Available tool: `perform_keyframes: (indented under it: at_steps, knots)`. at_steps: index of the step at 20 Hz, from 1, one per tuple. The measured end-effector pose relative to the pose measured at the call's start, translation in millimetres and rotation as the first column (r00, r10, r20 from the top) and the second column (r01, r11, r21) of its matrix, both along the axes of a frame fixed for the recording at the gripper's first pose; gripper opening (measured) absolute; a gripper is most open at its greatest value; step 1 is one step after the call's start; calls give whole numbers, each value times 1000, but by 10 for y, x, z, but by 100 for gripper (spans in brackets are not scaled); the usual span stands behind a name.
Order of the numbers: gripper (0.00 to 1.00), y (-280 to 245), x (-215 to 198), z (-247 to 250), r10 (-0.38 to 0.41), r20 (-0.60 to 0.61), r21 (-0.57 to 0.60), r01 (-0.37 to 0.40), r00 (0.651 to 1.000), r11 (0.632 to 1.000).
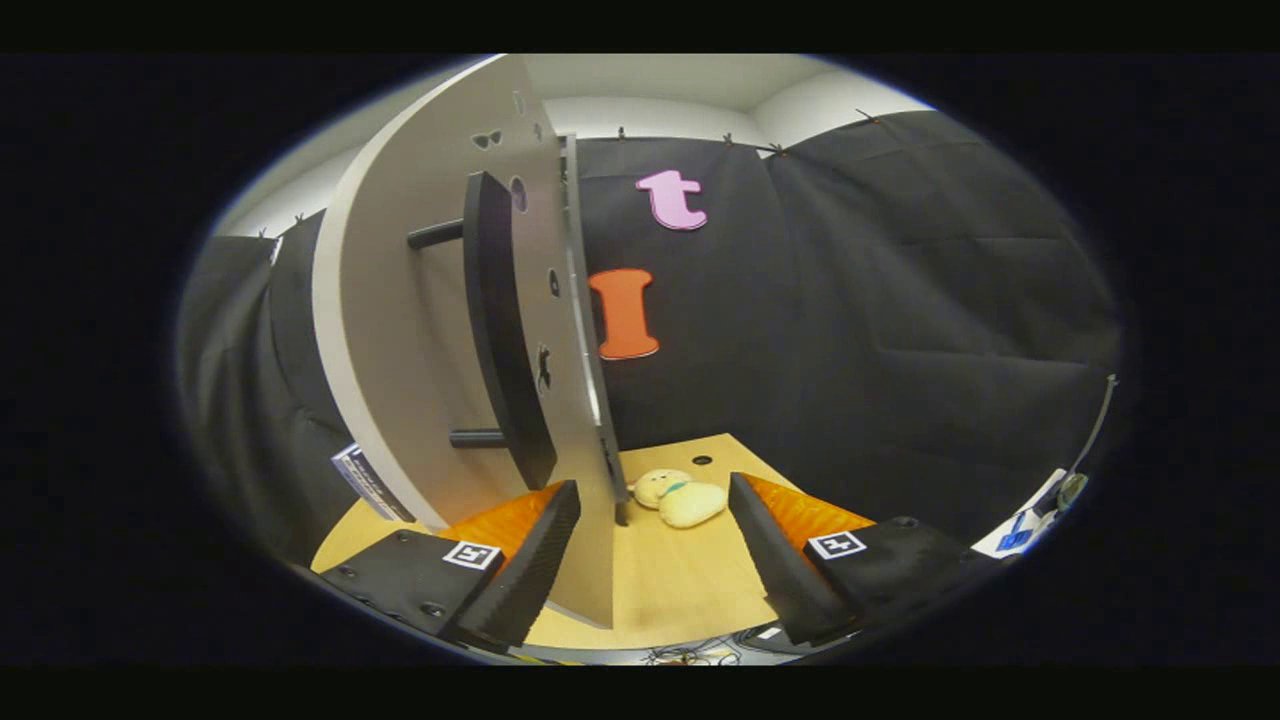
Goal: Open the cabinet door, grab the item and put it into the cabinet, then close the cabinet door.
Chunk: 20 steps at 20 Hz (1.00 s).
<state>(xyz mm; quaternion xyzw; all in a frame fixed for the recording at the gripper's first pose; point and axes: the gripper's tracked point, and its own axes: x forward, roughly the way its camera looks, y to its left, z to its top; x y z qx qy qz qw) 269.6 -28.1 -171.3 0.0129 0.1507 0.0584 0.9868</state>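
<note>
A: Where do we stand with the claw point(655, 545)?

B: We see it released, its two fingers spread wide and pressing on nothing. The swung-out edge of the pale grey cabinet door point(420, 330) falls in the gap between them, closer to the left finger. The door's long black bar handle point(505, 330) stands upright just above and beyond the left fingertip, on two short black pegs.

A: So the door is open?

B: We judge it so: we look along its thin edge, and the door stands out toward us. The opening step looks done or nearly done. We cannot see the cabinet's inside from here.

A: And the item?

B: The small cream-yellow plush toy with a green collar point(682, 497) lies on the light wooden tabletop point(680, 580), just beyond the fingertips, between them and a little toward the right finger, close beside the door's lower edge. Nothing touches it.

A: What does the next move call for?

B: We think the grab comes next. We would ease the claw clear of the door edge, carry it forward and down until the toy sits between both fingers, then close. The toy looks soft, so it should give under the pinch. The risk is the left finger catching the door on the way.
</note>
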Motion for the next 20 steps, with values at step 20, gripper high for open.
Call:
perform_keyframes:
  at_steps: [20]
  knots:
    - [97,1569,143,-163,29,46,1,-29,999,1000]
